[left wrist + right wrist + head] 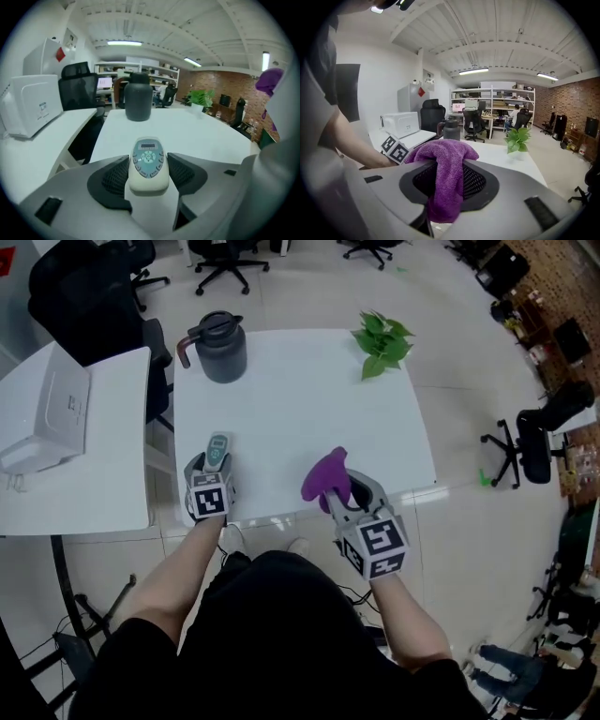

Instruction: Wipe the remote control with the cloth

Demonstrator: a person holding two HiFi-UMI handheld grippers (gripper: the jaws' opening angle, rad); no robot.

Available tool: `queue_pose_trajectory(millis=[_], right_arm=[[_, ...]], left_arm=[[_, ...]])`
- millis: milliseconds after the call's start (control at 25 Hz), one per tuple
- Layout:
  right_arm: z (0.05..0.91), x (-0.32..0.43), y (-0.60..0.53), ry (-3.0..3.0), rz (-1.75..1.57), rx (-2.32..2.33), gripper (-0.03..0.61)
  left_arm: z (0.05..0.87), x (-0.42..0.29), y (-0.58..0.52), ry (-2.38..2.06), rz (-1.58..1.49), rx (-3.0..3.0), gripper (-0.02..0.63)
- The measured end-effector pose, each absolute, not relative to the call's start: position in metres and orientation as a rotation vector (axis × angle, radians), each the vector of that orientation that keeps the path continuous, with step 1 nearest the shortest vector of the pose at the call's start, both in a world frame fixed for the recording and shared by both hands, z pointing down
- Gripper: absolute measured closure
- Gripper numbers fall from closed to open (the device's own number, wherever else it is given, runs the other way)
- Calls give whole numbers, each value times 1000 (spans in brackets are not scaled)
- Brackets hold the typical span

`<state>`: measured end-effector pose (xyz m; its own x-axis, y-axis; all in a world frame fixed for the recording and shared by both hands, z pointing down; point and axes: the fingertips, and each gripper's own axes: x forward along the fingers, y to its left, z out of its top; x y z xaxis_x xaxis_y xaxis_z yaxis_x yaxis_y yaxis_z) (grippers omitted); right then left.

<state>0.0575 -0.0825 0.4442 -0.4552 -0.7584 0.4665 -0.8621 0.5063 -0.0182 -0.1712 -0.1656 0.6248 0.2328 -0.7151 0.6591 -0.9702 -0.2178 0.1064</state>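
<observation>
Jaws clamped both sides over the near edge of the white table (300, 399), right gripper (345, 488) pinching the purple cloth (325, 476), left gripper (212, 468) squeezing the remote control (217, 450) by its sides, so I'd sweep the loose cloth bunch along the button face while keeping that remote steady.

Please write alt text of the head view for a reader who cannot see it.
Seen from above, the left claw grips a remote control and the right claw grips a purple cloth, apart, at the near edge of a white table. A dark jug and a green plant stand at its far side.
</observation>
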Motion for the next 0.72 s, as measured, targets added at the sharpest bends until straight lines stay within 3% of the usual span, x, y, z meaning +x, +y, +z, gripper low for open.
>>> queue_pose_trajectory(millis=[440,600,720], right_arm=[[497,30,-97,-2279,403,1179,457],[526,22,-110,-2240,428,1124,457],[561,17,-127,-2173,425,1068,456]], left_arm=[[683,-183,-169,-1605,729,1866,359],[681,-183,-162,-1577,741,1887,299],[672,-182,-154,-1539,762,1924,299]])
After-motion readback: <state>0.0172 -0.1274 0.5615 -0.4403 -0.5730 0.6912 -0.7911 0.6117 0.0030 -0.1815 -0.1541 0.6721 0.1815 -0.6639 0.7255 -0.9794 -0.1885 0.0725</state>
